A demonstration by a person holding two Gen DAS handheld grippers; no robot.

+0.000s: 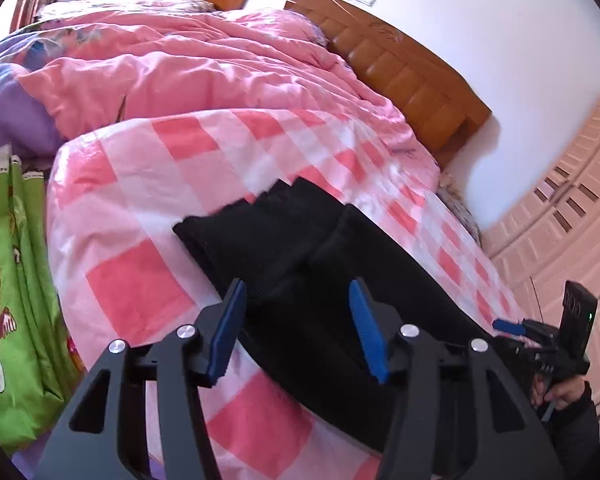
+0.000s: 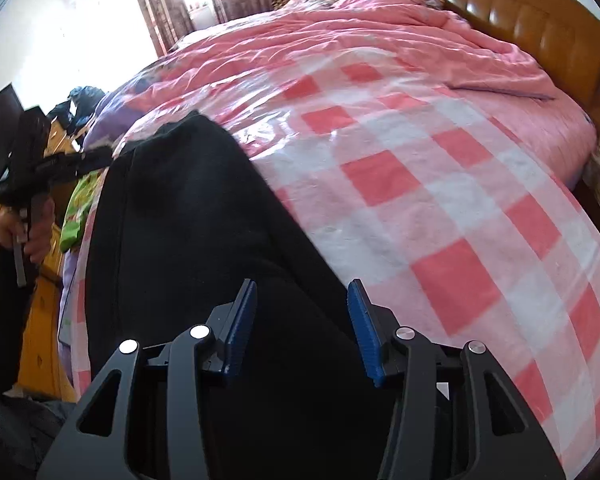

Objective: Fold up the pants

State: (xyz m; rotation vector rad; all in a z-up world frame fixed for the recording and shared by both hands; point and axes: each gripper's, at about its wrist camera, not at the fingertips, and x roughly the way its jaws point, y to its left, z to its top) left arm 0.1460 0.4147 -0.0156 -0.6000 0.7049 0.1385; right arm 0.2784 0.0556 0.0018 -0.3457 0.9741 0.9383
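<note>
Left tongs: blue pads spread wide, nothing between them, held above the black pants near one end of the garment. Right tongs: likewise wide apart, empty, poised over the other end of the same cloth. In the left wrist view the right tongs show at the far right edge with a hand on the grip; whether they touch cloth there cannot be told.

Pants lie lengthwise on the bed, on a pink-and-white checked sheet that looks glossy, maybe plastic-covered. A rumpled pink quilt is heaped behind, toward the wooden headboard.

Handling, judged from the look:
- Fabric is soft, matte, thick-looking, knit or fleece. Limp; will sag and drape from any pinch point.
- Light enough for one pinch per end, but layers may separate if only the top ply is caught.
- A shiny sheet underneath may let the cloth slide when dragged, useful for smoothing, poor for holding a crease.
- A raised seam or fold runs along the left edge in the right wrist view.

Where to grip: at corners or the outer edge of each end, taking all layers, both ends lifted together so the fold falls square.
</note>
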